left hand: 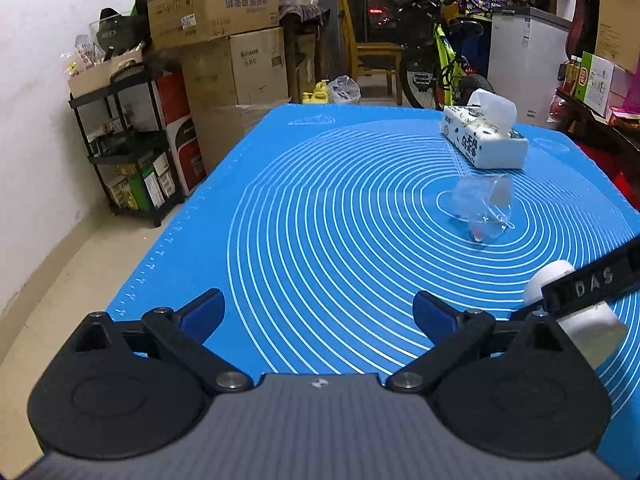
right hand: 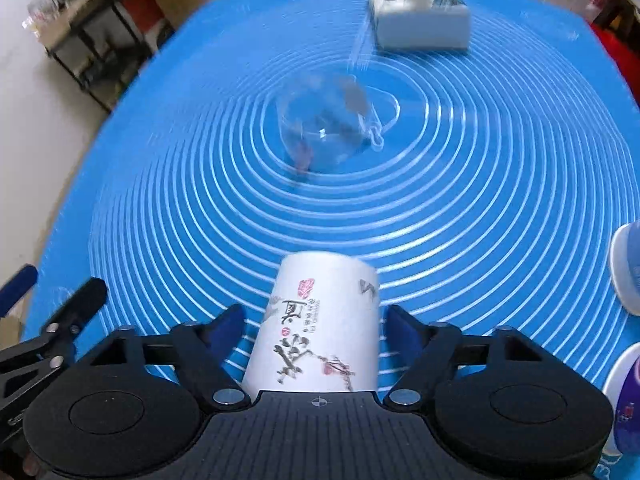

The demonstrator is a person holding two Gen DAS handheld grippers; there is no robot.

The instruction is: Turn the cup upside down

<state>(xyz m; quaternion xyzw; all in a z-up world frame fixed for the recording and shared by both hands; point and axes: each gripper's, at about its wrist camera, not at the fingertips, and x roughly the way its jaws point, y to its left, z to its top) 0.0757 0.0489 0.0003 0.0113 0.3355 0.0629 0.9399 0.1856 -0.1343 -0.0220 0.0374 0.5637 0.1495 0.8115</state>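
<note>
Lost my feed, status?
Left gripper open, idle. Right gripper open around white printed paper cup. Clear glass cup ahead.

Left gripper (left hand: 318, 316) jaws spread wide, right gripper (right hand: 316, 330) jaws parted

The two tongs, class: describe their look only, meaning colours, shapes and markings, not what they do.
Both are alike: the left tongs and the right tongs have black linkage arms with silver rivets, round black discs at each side, and dark blue pads on the fingertips. The body below is grey and ribbed with a small crosshair mark. In the left view, a black bar on the right tongs reads "DAS".
</note>
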